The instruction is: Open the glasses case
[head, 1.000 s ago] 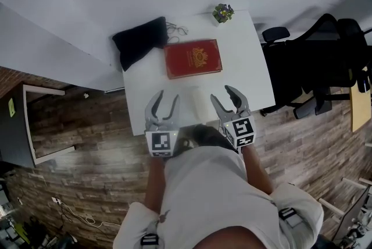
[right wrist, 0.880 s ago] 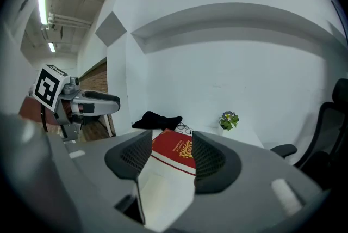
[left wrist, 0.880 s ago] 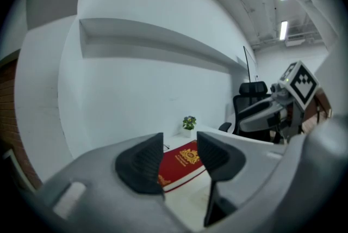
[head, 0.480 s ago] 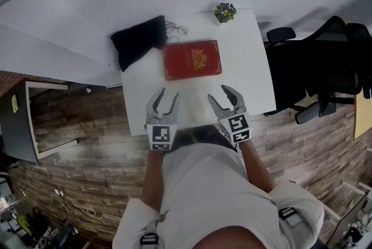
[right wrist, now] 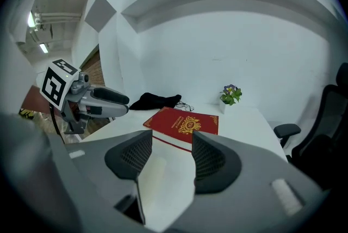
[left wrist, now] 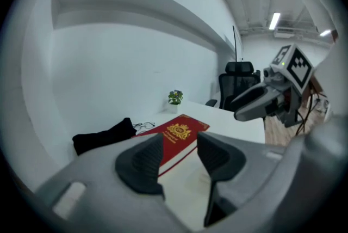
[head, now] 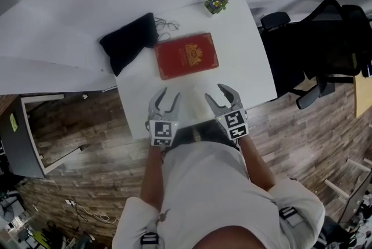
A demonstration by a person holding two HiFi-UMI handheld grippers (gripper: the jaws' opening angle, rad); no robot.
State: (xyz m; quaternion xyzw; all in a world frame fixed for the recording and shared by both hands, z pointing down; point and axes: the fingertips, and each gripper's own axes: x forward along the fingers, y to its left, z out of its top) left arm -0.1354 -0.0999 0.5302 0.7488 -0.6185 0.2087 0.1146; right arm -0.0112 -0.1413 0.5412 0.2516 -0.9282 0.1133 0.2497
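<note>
A pale oblong case (right wrist: 155,170), hard to tell from the white table (head: 244,61), lies near the table's front edge; it shows faintly in the head view (head: 192,96) between the two grippers. My left gripper (head: 168,93) hangs over the front edge to the case's left, jaws open and empty. My right gripper (head: 216,92) hangs to its right, also open and empty. In the right gripper view the case sits just beyond the open pads (right wrist: 209,158). Neither gripper touches it.
A red book-like box with a gold emblem (head: 186,55) lies mid-table behind the case. A black pouch (head: 128,41) and a pair of glasses (head: 168,25) lie at the back left, a small potted plant (head: 215,2) at the back. Black office chairs (head: 314,50) stand to the right.
Both grippers have sunk toward the table's front edge, side by side. Their jaws stand as wide as before. Nothing on the table has moved.
</note>
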